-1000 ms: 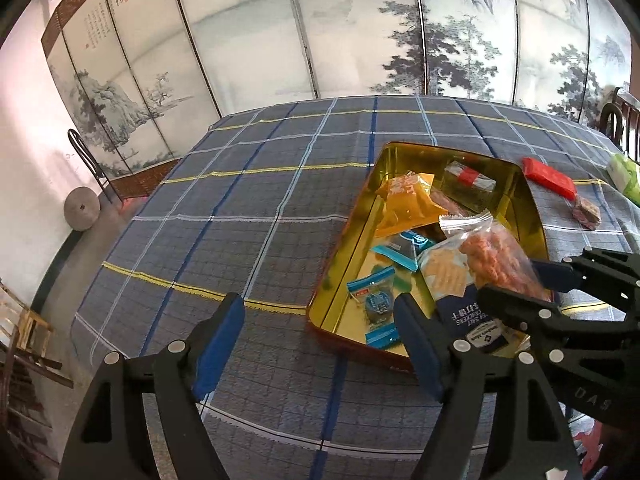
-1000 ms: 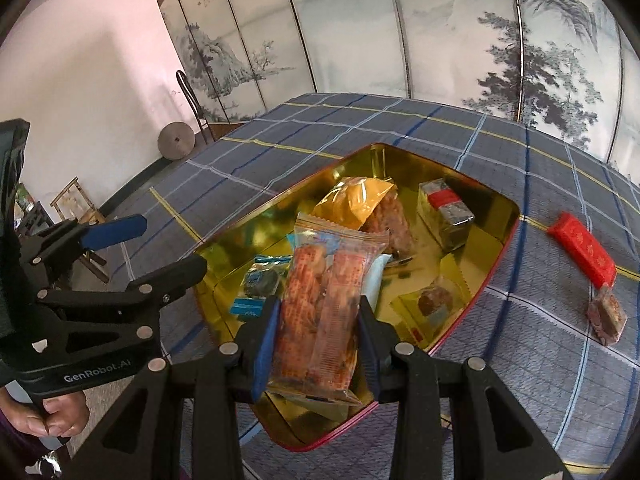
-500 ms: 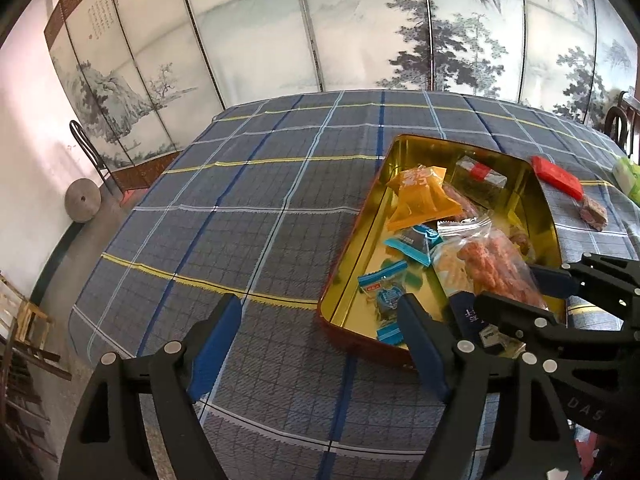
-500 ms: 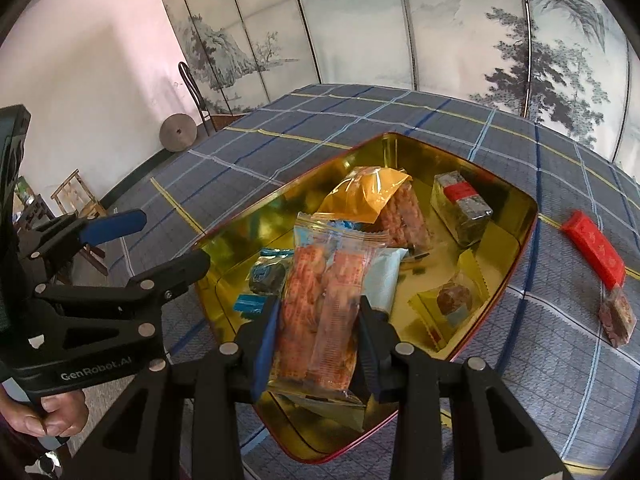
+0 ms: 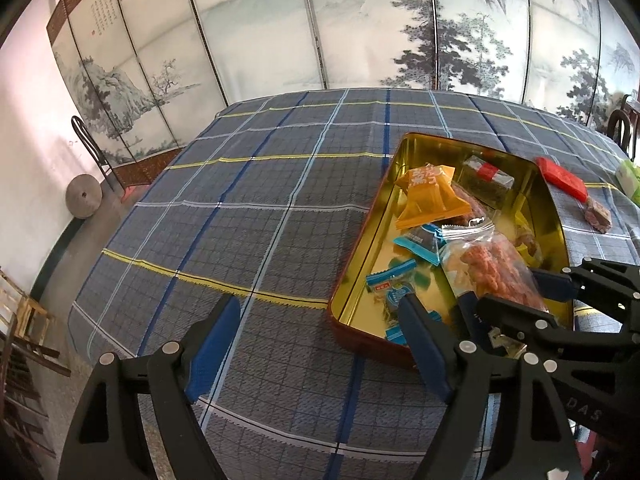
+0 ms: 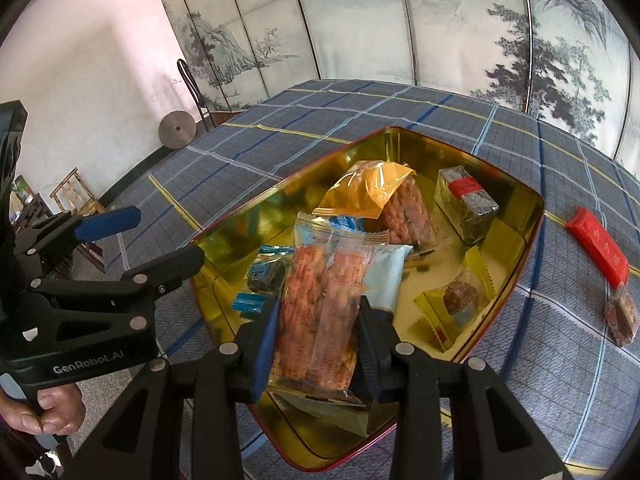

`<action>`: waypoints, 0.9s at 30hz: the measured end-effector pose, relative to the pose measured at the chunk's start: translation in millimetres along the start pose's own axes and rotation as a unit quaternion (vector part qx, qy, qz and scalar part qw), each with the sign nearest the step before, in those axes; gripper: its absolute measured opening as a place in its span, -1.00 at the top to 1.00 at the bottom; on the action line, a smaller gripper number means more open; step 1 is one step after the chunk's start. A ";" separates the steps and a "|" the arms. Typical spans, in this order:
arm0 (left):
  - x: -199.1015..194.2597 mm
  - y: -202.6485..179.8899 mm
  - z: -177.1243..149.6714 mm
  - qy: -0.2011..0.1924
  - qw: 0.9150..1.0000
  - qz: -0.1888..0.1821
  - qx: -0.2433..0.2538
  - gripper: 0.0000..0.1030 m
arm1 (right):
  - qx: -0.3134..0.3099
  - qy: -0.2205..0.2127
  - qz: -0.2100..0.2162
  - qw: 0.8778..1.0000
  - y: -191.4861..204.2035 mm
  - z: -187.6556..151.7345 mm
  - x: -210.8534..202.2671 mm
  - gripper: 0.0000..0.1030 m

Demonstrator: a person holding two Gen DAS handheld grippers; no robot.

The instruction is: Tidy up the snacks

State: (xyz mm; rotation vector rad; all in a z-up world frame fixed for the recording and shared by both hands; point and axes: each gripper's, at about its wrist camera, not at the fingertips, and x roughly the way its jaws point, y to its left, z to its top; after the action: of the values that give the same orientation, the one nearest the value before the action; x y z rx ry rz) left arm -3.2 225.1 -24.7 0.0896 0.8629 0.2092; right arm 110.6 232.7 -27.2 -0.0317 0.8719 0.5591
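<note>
Clear plastic, crinkled and full of orange-red crackers: that packet (image 6: 320, 312) sits pinched between the blue-padded fingers of the right gripper (image 6: 316, 340), held just above the near end of the gold tin (image 6: 516, 276); from the left wrist view the same packet (image 5: 492, 268) shows over the tin's near right part, with the right gripper (image 5: 516, 288) clamped on it; the left gripper (image 5: 320, 344) hangs over the checked tablecloth (image 5: 248, 216) just beside the tin's near left corner, its fingers spread wide with nothing between them, and a hand (image 6: 48, 412) grips its handle at the lower left of the right wrist view.

Inside the tin, under and behind the held packet, lies a pale blue packet (image 6: 386, 276); to the left are small blue-wrapped sweets (image 6: 266, 274); to the right, a yellow-wrapped snack (image 6: 460, 300); farther back, an orange bag (image 6: 372, 192) rests on a clear pack of reddish crackers (image 6: 408, 216), and a dark block with a red band (image 6: 466, 202) lies near the far right wall.

Outside the tin on the cloth, a red bar (image 6: 600, 246) and a small brown snack (image 6: 622, 314) lie to the right; beyond the table stands a painted folding screen (image 6: 400, 24).
</note>
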 end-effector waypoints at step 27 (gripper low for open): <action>2.8 7.3 -2.4 0.004 1.000 0.001 -0.005 -0.53 | 0.015 -0.038 0.008 0.999 -3.5 4.6 -11.3 0.27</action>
State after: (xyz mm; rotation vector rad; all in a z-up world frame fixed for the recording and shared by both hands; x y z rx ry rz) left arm -4.3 232.8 -27.2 0.0807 0.8687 0.2166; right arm 109.8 225.8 -16.6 0.0232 0.8073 0.5586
